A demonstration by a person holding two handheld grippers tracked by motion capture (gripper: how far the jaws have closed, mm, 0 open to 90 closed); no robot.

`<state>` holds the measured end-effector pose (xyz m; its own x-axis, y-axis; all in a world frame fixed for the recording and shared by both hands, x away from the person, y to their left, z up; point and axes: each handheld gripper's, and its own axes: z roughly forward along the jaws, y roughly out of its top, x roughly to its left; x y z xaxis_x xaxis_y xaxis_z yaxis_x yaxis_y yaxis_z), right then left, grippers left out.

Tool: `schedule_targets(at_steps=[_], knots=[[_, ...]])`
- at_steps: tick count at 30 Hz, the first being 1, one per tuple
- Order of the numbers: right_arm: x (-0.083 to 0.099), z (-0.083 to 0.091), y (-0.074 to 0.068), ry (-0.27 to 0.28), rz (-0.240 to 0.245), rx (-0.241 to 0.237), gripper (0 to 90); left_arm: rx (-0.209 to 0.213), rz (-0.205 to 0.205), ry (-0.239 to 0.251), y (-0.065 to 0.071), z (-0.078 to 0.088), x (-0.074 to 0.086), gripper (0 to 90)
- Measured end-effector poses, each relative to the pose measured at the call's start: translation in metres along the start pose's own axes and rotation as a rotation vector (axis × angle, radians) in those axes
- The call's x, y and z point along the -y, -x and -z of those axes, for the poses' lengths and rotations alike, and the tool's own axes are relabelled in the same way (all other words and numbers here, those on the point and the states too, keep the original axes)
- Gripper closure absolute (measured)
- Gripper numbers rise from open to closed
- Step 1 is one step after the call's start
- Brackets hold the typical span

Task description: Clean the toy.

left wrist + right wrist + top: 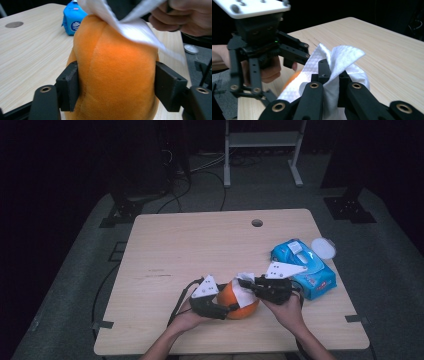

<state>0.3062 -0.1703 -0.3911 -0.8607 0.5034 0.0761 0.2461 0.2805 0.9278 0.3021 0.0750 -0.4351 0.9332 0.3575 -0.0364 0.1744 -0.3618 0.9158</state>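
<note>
The orange plush ball (pixel 239 304) sits on the desk (pixel 200 245) near its front edge, directly between the two grippers. The left gripper (pixel 116 87) brackets it with a pad against each flank, holding it from the left. The right gripper (pixel 332 75) is clamped on a white wipe (pixel 342 60) draped over the ball's top right side. A blue wipes pack (pixel 304 261) lies just right. The room beyond is dark.
</note>
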Motion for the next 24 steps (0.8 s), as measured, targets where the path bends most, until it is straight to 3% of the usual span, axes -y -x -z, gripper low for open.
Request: schedule_targets(at_steps=[8,13,17,21,24], knots=[[0.007,0.009,0.001,-0.012,-0.002,-0.013,86.0,0.096,0.007,0.021,-0.007,0.007,0.001,23.5],[0.008,0.01,0.001,-0.015,-0.007,-0.019,86.0,0.073,-0.028,0.008,-0.01,0.007,0.001,18.6],[0.009,0.01,0.002,-0.016,-0.01,-0.023,85.9,0.076,-0.014,-0.015,-0.013,0.004,0.005,12.5],[0.008,0.011,0.004,-0.013,-0.013,-0.017,85.9,0.066,-0.026,-0.018,-0.011,0.003,0.004,28.4],[0.007,0.013,0.0,-0.007,-0.005,-0.017,85.8,0.049,-0.033,-0.025,-0.008,0.003,0.003,32.2]])
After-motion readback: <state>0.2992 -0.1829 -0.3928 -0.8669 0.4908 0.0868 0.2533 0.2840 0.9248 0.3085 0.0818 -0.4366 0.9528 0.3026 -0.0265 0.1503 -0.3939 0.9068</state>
